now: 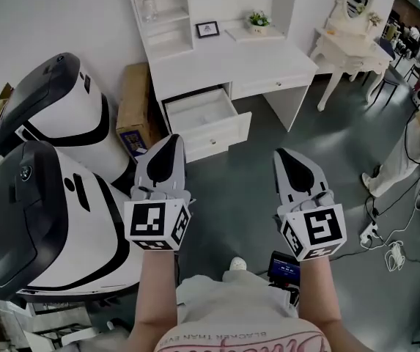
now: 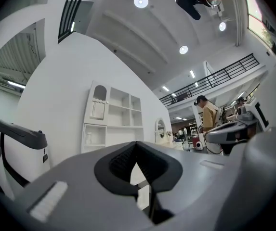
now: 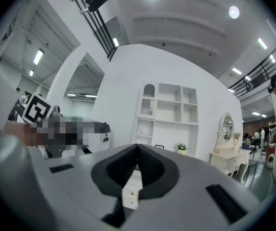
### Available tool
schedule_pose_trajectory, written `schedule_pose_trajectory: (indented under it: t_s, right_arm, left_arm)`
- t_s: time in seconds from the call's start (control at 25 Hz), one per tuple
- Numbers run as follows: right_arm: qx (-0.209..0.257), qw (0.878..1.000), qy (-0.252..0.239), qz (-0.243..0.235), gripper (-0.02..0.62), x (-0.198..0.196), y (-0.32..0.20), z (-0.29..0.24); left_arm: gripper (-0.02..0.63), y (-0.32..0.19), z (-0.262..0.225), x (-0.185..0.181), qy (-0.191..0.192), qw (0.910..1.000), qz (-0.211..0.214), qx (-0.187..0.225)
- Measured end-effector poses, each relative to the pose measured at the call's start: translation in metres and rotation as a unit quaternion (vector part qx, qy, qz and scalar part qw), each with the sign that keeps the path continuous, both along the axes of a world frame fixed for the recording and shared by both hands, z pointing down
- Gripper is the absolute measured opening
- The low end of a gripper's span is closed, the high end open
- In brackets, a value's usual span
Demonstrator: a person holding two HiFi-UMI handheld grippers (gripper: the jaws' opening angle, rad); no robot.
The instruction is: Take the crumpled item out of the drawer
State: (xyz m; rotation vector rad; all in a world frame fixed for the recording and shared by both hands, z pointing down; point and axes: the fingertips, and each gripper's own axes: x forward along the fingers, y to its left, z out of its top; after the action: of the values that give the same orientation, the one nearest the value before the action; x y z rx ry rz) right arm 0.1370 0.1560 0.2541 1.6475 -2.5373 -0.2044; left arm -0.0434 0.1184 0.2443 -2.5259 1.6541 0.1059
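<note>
A white desk [image 1: 268, 68] stands ahead with its left drawer [image 1: 204, 116] pulled open. The drawer's inside looks white, and no crumpled item shows in it from here. My left gripper [image 1: 167, 141] is held at waist height, short of the drawer's front, its jaws shut with nothing between them. My right gripper [image 1: 283, 156] hangs level with it to the right, over the grey floor, also shut and empty. In the left gripper view the left gripper [image 2: 137, 144] points at the desk's shelf unit [image 2: 111, 121]. The right gripper [image 3: 138, 147] faces the same shelf unit [image 3: 169, 112].
Two big white and black machines [image 1: 48, 218] fill the left side. A cardboard box [image 1: 133, 105] leans between them and the desk. A white dressing table [image 1: 345, 39] stands at the right, with cables and a power strip [image 1: 374, 233] on the floor. A person [image 2: 207, 117] stands farther off.
</note>
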Motion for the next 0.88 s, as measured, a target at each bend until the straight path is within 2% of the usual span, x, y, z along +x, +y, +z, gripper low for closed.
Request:
schedule_pose_trajectory:
  t_s: [0.24, 0.52, 0.88]
  right_arm:
    - [-0.01, 1.0, -0.007, -0.021, 0.006, 0.015, -0.018, 0.007]
    - [-0.017, 0.999, -0.013, -0.043, 0.006, 0.004, -0.049, 0.013]
    - [-0.025, 0.999, -0.012, -0.024, 0.006, -0.019, -0.122, 0.02]
  left_arm:
    - [0.009, -0.009, 0.007, 0.011, 0.001, 0.9998, -0.02, -0.008]
    - [0.009, -0.033, 0.007, 0.0, -0.004, 0.9993, -0.037, -0.008]
    - [0.009, -0.113, 0.015, -0.026, 0.0, 0.9997, -0.021, -0.015]
